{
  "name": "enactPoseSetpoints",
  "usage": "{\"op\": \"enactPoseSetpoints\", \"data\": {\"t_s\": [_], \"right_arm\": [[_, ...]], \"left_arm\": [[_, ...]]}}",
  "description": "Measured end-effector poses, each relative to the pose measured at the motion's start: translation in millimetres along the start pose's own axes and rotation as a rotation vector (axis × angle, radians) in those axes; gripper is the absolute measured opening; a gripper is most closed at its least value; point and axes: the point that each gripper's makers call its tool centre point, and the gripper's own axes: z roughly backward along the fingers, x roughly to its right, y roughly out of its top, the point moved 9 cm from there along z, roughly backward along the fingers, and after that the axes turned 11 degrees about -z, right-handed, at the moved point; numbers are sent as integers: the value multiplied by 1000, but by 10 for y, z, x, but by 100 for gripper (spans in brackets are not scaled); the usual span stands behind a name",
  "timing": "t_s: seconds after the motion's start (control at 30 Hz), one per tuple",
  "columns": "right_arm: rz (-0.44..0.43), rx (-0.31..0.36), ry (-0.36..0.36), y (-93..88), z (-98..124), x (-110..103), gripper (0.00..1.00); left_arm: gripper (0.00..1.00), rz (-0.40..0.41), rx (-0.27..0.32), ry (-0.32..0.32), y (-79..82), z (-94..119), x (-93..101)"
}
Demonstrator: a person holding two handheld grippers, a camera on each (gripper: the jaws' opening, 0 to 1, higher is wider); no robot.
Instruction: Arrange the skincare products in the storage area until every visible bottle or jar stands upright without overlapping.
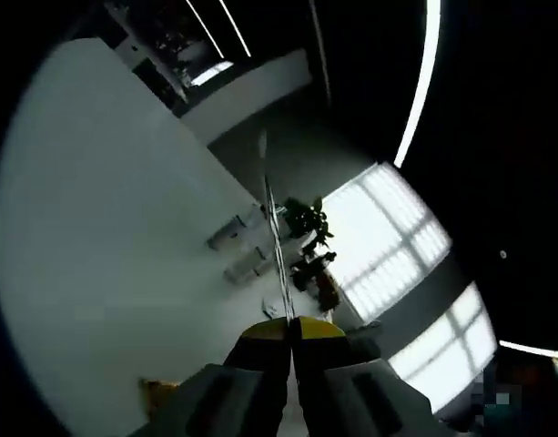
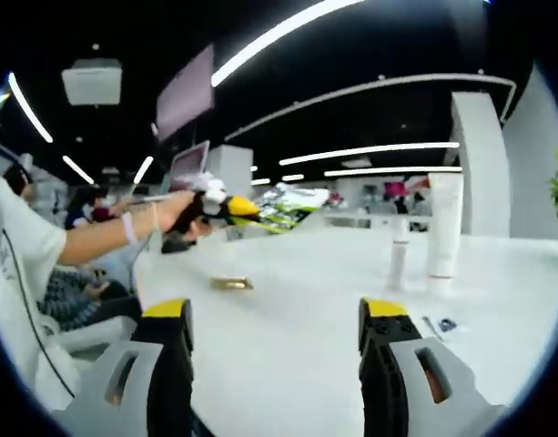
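Products stand upright on the white table (image 2: pixel 288 319): a tall tube (image 2: pixel 444 223) and, just beside it, a slimmer bottle (image 2: pixel 400 255). The right gripper (image 2: pixel 275 314) is spread (nothing held); the left gripper (image 1: pixel 292 330) is pressed together. Approach level to avoid toppling them.

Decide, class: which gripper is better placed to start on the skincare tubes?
Right, probably. The right gripper is open and faces the tall white tube and the small bottle upright on the table. The left gripper is shut, pointing elsewhere.
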Motion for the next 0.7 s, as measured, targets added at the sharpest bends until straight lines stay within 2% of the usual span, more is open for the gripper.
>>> {"op": "enactPoseSetpoints", "data": {"t_s": [0.03, 0.13, 0.3, 0.4, 0.6, 0.7], "right_arm": [[-5, -1, -17, 0, -2, 19, 80], [-23, -9, -21, -8, 0, 39, 80], [-35, -9, -23, -15, -7, 50, 81], [-34, -25, -20, -43, -30, 43, 82], [-25, -46, -13, -59, -46, 30, 83], [-16, -46, -21, -44, -40, 28, 89]], "left_arm": [[0, 22, -33, -3, 42, 1, -47], [0, 79, -8, 34, 149, -10, -191], [0, 114, -52, 66, 230, -7, -350], [0, 145, -56, 92, 286, -25, -458], [0, 182, -101, 105, 331, -114, -568], [0, 178, -157, 137, 321, -172, -637]]}}
